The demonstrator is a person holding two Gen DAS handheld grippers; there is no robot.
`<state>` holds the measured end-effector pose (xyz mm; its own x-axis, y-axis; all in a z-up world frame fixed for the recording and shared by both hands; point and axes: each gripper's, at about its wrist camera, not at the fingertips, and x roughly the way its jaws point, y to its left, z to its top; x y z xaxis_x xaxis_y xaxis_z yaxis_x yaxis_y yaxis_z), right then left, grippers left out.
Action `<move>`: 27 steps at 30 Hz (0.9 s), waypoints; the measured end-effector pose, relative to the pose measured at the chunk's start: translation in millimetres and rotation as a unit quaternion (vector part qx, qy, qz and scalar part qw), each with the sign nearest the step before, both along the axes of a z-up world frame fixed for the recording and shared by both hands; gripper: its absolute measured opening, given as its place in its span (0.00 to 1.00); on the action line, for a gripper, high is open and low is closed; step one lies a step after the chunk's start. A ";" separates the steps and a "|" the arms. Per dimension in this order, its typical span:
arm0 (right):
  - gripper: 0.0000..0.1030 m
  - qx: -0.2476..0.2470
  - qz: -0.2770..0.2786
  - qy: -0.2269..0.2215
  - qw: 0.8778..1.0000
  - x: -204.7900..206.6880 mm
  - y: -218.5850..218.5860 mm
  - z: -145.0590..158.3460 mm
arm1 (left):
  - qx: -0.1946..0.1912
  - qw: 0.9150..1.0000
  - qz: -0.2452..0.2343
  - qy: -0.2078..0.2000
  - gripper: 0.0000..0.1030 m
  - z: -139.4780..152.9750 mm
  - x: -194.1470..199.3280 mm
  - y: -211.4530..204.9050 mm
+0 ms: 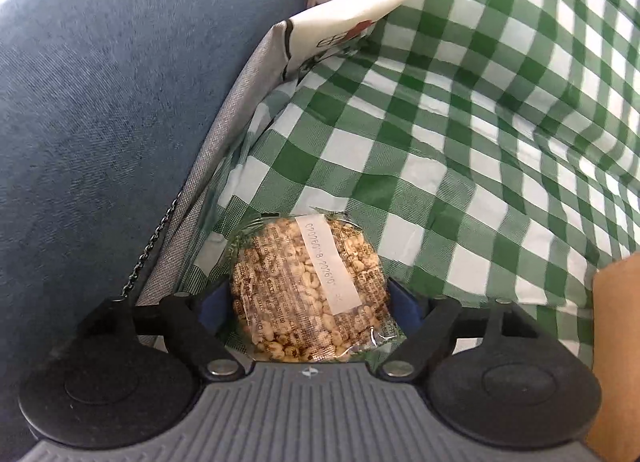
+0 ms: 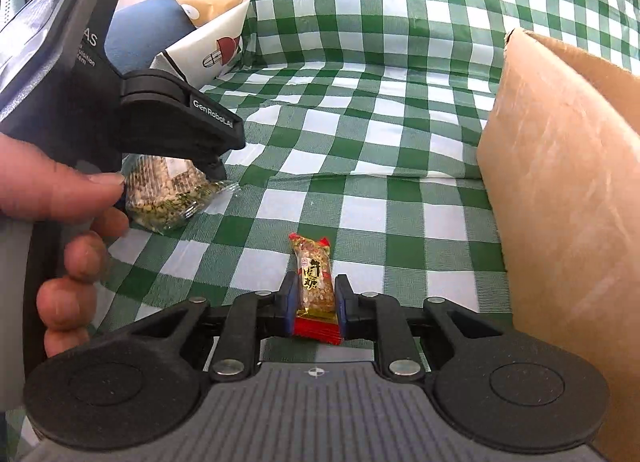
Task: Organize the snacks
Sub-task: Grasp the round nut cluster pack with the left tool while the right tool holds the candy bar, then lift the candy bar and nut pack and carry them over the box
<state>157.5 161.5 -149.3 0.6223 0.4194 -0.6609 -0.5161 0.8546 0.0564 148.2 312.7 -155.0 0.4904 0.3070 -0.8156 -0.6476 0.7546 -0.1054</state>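
A round puffed-grain cake (image 1: 308,282) in a clear wrapper with a white date strip sits between the blue pads of my left gripper (image 1: 310,302). Both pads touch its sides, with the jaws standing wide. The right wrist view shows the same cake (image 2: 168,197) tilted on the checked cloth under the left gripper's black finger (image 2: 192,121). My right gripper (image 2: 316,302) is shut on a small nut candy bar (image 2: 316,278), a gold wrapper with red ends, just above the cloth.
A green-and-white checked cloth (image 2: 380,121) covers the surface. A brown cardboard box (image 2: 560,201) stands at the right. A blue cushion (image 1: 120,101) and a white and yellow printed bag (image 2: 212,37) lie at the left. A person's hand (image 2: 60,197) grips the left tool.
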 end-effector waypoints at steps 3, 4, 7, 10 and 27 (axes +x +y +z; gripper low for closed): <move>0.19 0.000 0.012 -0.009 1.000 -8.2 -8.0 7.1 | 0.008 1.000 -0.014 -0.012 0.82 9.4 -10.0 -6.6; 0.19 0.001 0.016 -0.012 1.000 -11.1 -10.9 9.6 | 0.007 1.000 -0.018 -0.020 0.82 13.6 -15.4 -8.6; 0.19 -0.003 0.027 -0.025 0.999 -25.0 -20.9 17.6 | -0.003 0.999 -0.029 -0.044 0.82 27.2 -33.2 -15.1; 0.19 0.003 0.037 -0.039 0.999 -40.3 -33.0 29.8 | -0.017 0.997 -0.037 -0.070 0.82 41.3 -54.3 -23.3; 0.19 0.093 0.037 -0.174 0.980 -67.9 -165.2 130.4 | -0.048 0.970 -0.090 -0.221 0.82 110.3 -136.6 -97.8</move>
<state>89.6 -3.7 -18.9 0.7600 0.5645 -0.3222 -0.5918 0.8059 0.0162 11.5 214.9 -44.6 0.8377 0.1164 -0.5335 -0.3812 0.8242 -0.4187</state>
